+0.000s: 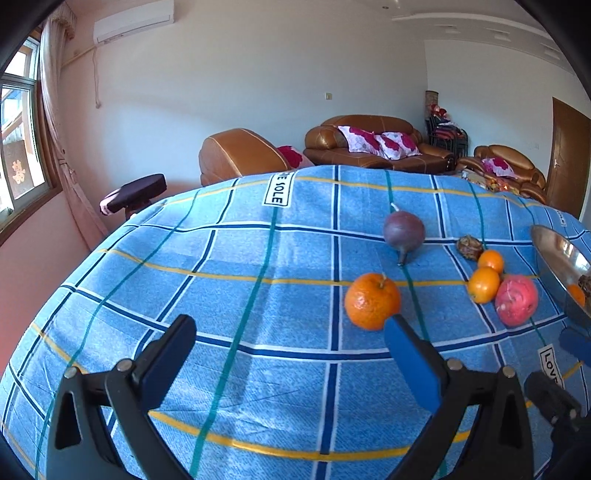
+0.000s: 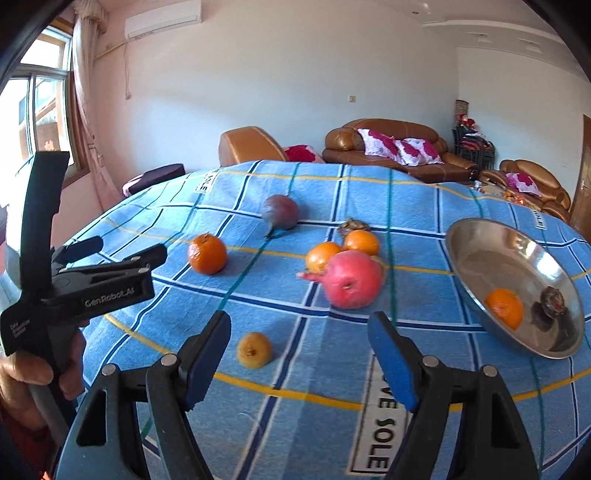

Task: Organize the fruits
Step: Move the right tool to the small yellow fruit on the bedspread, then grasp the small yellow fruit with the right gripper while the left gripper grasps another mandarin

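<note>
A blue checked cloth [image 1: 258,295] covers the table. Behind it stand brown leather sofas [image 1: 373,147] with floral cushions [image 1: 380,144]. A window [image 1: 22,140] with a pink curtain [image 1: 59,122] is left, an air conditioner [image 1: 133,20] above, a wooden door [image 1: 569,155] right.

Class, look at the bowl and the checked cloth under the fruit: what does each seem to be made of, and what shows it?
Bowl: probably polished metal, perhaps stainless steel; its grey inside mirrors the orange lying in it.
Checked cloth: woven fabric, matte; a fuzzy weave shows and it drapes over the edges.
</note>
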`<state>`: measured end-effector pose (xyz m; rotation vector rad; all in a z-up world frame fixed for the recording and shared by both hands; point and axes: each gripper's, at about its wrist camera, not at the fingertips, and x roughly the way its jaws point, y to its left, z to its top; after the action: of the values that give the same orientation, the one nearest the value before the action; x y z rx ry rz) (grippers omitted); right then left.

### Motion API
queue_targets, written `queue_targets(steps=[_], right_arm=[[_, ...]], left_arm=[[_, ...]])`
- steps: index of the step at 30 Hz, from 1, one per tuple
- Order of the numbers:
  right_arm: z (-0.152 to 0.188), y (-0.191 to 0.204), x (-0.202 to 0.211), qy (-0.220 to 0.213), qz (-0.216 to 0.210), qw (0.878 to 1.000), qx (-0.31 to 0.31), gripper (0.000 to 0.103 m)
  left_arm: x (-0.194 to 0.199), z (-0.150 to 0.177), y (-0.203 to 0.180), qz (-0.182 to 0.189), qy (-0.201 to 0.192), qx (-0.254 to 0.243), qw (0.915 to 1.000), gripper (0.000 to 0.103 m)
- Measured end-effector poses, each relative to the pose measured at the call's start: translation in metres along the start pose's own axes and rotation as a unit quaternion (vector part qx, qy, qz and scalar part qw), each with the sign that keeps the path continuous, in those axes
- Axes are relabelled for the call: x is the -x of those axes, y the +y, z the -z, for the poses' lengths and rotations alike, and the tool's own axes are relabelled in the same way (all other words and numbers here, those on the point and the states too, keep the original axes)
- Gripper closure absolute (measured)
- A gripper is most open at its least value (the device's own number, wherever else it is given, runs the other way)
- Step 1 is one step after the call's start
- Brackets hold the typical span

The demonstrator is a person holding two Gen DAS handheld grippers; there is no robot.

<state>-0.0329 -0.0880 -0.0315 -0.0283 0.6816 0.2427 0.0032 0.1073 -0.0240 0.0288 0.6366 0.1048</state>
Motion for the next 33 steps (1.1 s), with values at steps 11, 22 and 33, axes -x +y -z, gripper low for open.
queue_targets(steps=[11,22,33], right_arm=[[0.002,0.01,-0.045,0.103,-0.022,0.994,0.009,0.066],[-0.011,-0.024,-0.019,0.032,0.021,0.999,0.003,0.076],[-0.025,-0.066,0.005,-0.084,0.131,0.987,-0.032,0.076]], left_arm=[[-0.012,-0.001,0.006,0.02,0.021,0.019,0.9994,0.0],[-0.022,-0.022,-0.045,0.018,0.018,-0.051,0.9984,0.0],[-0.073,-0.026,-0.083,0.01,0.097,-0.074,0.9924,0.039]])
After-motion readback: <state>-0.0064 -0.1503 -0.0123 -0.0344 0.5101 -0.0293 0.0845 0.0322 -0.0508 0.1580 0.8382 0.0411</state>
